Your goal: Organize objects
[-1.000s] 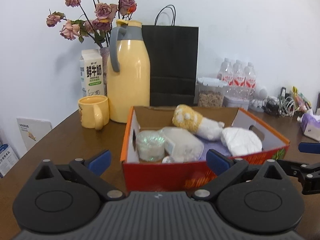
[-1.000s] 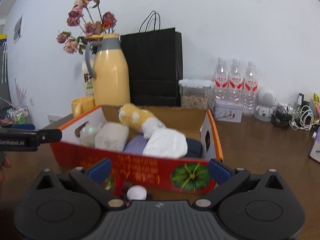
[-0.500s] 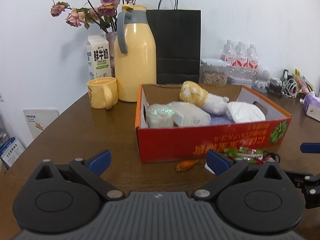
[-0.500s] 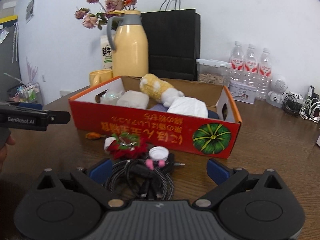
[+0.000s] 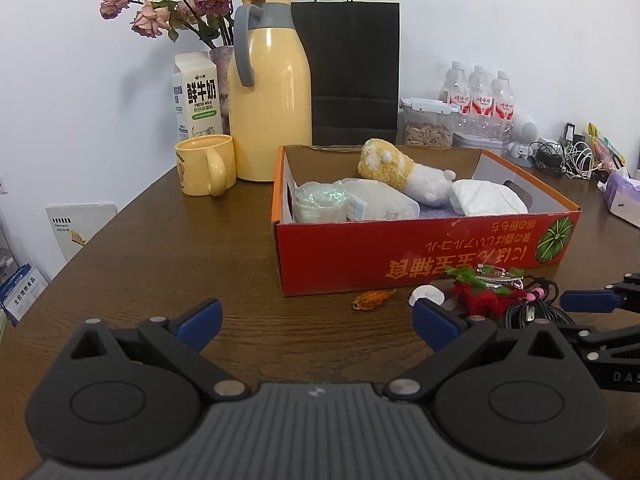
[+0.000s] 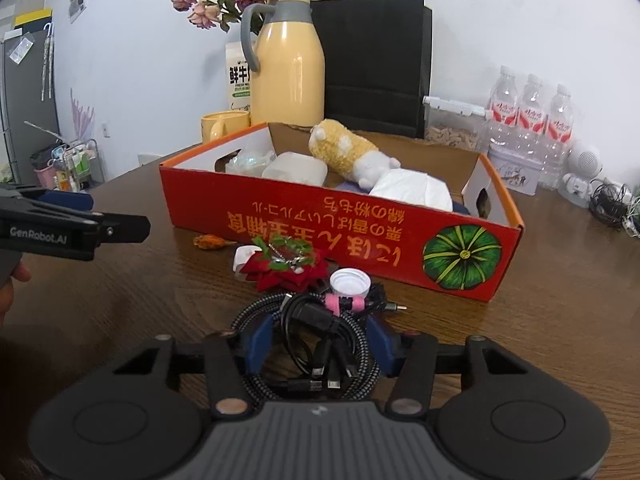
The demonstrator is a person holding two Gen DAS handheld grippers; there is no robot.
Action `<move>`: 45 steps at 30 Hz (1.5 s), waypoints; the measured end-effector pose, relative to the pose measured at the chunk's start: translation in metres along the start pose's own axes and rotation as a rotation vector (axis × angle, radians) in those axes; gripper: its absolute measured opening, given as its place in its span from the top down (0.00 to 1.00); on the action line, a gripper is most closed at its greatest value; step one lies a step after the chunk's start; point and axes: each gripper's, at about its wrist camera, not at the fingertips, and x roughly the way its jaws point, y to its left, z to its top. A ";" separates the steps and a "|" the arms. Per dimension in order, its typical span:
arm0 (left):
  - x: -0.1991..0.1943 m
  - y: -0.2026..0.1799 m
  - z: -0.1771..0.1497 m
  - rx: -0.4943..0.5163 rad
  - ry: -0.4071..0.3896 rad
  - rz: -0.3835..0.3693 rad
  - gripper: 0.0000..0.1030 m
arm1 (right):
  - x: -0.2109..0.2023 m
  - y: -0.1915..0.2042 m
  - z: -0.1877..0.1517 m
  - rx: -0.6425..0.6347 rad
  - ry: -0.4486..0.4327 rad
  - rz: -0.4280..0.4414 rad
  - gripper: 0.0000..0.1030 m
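A red cardboard box [image 5: 420,256] [image 6: 320,220] holds a plush toy [image 5: 392,168], plastic packs and a white cloth. In front of it lie a red flower ornament [image 6: 288,272], a white cap [image 6: 349,283], a small orange piece [image 5: 370,300] and a coiled bundle of black cables [image 6: 320,340]. My right gripper [image 6: 320,340] is shut on the cable bundle on the table. My left gripper [image 5: 316,322] is open and empty above the table, left of these items. The right gripper's fingers [image 5: 588,300] also show in the left wrist view.
Behind the box stand a yellow thermos [image 5: 272,92], a yellow mug [image 5: 206,164], a milk carton [image 5: 196,92], dried roses, a black paper bag [image 5: 352,68], a jar, water bottles [image 6: 532,116] and tangled chargers [image 5: 568,156]. The table edge runs along the left.
Both grippers have pulled back from the box, bringing the small items in front of it into view. My right gripper's fingers have closed around the cable bundle.
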 end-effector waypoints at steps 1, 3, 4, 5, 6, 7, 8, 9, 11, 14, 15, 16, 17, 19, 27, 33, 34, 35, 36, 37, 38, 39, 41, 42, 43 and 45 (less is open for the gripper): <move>0.000 0.000 0.000 0.001 0.002 -0.002 0.00 | 0.003 -0.001 0.000 0.006 0.010 0.003 0.54; 0.001 -0.001 -0.001 0.002 0.008 -0.007 0.00 | 0.004 0.001 -0.001 -0.003 0.009 -0.002 0.57; 0.002 -0.001 -0.001 0.002 0.010 -0.007 0.00 | 0.004 0.001 -0.002 -0.006 0.007 0.002 0.58; 0.002 -0.001 -0.001 0.003 0.013 -0.006 0.00 | 0.003 0.001 -0.002 -0.008 0.003 0.005 0.59; 0.003 -0.001 -0.001 0.003 0.016 -0.006 0.00 | 0.003 0.002 -0.002 -0.011 0.001 0.005 0.59; 0.003 -0.001 -0.001 0.003 0.020 -0.005 0.00 | 0.002 0.002 -0.002 -0.012 -0.006 0.008 0.67; 0.004 -0.001 -0.001 0.003 0.024 -0.004 0.00 | 0.001 0.002 -0.003 -0.010 -0.011 0.023 0.80; 0.005 -0.002 -0.001 0.002 0.027 -0.003 0.00 | -0.001 0.002 -0.003 -0.012 -0.019 0.024 0.81; 0.006 -0.002 -0.002 0.003 0.032 -0.001 0.00 | -0.001 0.001 -0.003 -0.007 -0.021 0.026 0.82; 0.007 -0.003 -0.002 0.006 0.039 0.001 0.00 | -0.004 0.000 -0.003 0.004 -0.041 0.037 0.96; 0.008 -0.003 -0.002 0.006 0.041 0.001 0.00 | -0.006 -0.001 -0.003 0.011 -0.052 0.041 0.95; 0.008 -0.004 -0.001 0.007 0.043 0.001 0.00 | -0.007 -0.002 -0.003 0.018 -0.063 0.036 0.95; 0.009 -0.005 -0.001 0.009 0.045 0.000 0.00 | -0.008 -0.004 -0.003 0.029 -0.071 0.037 0.96; 0.011 -0.007 0.000 0.017 0.050 -0.002 0.00 | -0.012 -0.008 -0.002 0.052 -0.095 0.038 0.96; 0.031 -0.021 0.007 0.046 0.085 -0.001 0.01 | -0.030 -0.022 0.003 0.094 -0.204 0.034 0.96; 0.055 -0.034 0.015 0.060 0.104 -0.007 0.34 | -0.030 -0.038 0.008 0.108 -0.216 -0.021 0.96; 0.059 -0.036 0.016 0.063 0.108 -0.009 0.37 | -0.030 -0.040 0.007 0.115 -0.214 -0.026 0.96; 0.064 -0.038 0.017 0.068 0.112 -0.009 0.40 | -0.029 -0.042 0.006 0.119 -0.211 -0.026 0.96; 0.067 -0.040 0.018 0.072 0.114 -0.009 0.45 | -0.028 -0.043 0.006 0.121 -0.208 -0.024 0.96; 0.072 -0.042 0.018 0.080 0.120 -0.015 0.48 | -0.026 -0.043 0.005 0.121 -0.204 -0.019 0.96; 0.076 -0.044 0.018 0.083 0.131 -0.019 0.59 | -0.025 -0.043 0.005 0.119 -0.200 -0.016 0.96; 0.081 -0.045 0.016 0.085 0.151 -0.029 0.73 | -0.023 -0.043 0.004 0.119 -0.196 -0.014 0.96; 0.080 -0.045 0.013 0.092 0.142 -0.053 0.76 | -0.020 -0.043 0.003 0.123 -0.186 -0.010 0.96; 0.078 -0.046 0.012 0.097 0.139 -0.060 0.78 | -0.019 -0.044 0.002 0.125 -0.183 -0.009 0.96; 0.076 -0.046 0.011 0.097 0.136 -0.072 0.79 | -0.018 -0.044 0.002 0.126 -0.181 -0.007 0.96; 0.072 -0.045 0.009 0.088 0.124 -0.086 0.83 | -0.017 -0.043 0.002 0.124 -0.178 -0.006 0.96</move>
